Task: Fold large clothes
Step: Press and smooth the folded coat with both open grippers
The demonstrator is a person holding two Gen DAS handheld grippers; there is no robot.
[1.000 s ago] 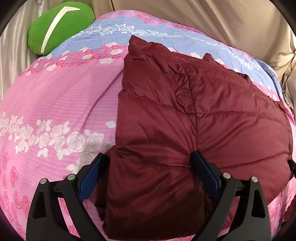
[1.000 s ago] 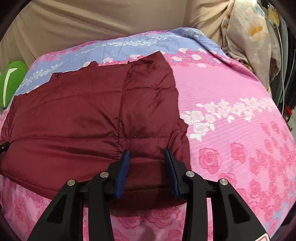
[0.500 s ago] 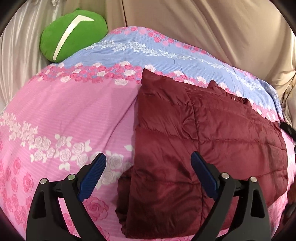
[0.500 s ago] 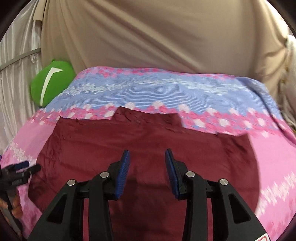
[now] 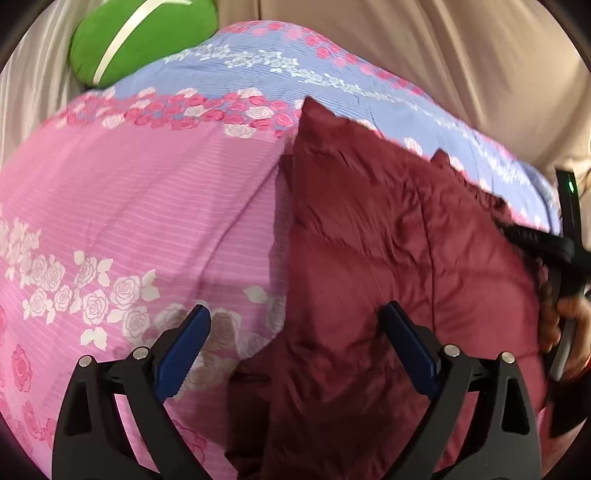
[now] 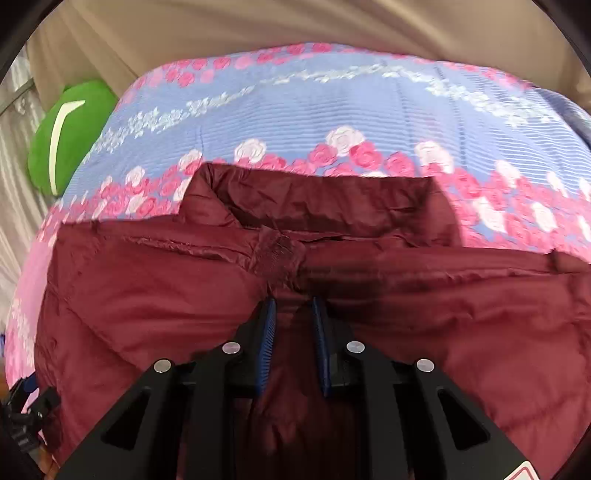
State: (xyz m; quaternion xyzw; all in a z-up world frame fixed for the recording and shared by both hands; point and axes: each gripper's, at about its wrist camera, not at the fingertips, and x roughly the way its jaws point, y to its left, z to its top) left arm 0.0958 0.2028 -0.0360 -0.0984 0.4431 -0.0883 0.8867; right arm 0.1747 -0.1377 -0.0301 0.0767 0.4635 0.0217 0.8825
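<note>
A dark red puffer jacket (image 5: 406, 258) lies spread flat on the bed, its collar (image 6: 317, 199) towards the far wall. My left gripper (image 5: 295, 332) hangs open and wide above the jacket's left edge, one finger over the quilt and the other over the jacket, holding nothing. My right gripper (image 6: 293, 317) sits low on the jacket just below the collar. Its jaws are closing, with a ridge of the red fabric between them and a gap still showing. In the left wrist view the right gripper (image 5: 569, 254) and a hand show at the right rim.
A floral quilt (image 5: 147, 206), pink near me and blue at the far side, covers the bed. A green cushion (image 5: 144, 37) lies at the far left corner. Beige curtain fabric (image 6: 258, 26) hangs behind the bed.
My right gripper swept from the jacket's right side to the spot below its collar, and its jaws narrowed. The left gripper shifted left off the jacket's body to its edge.
</note>
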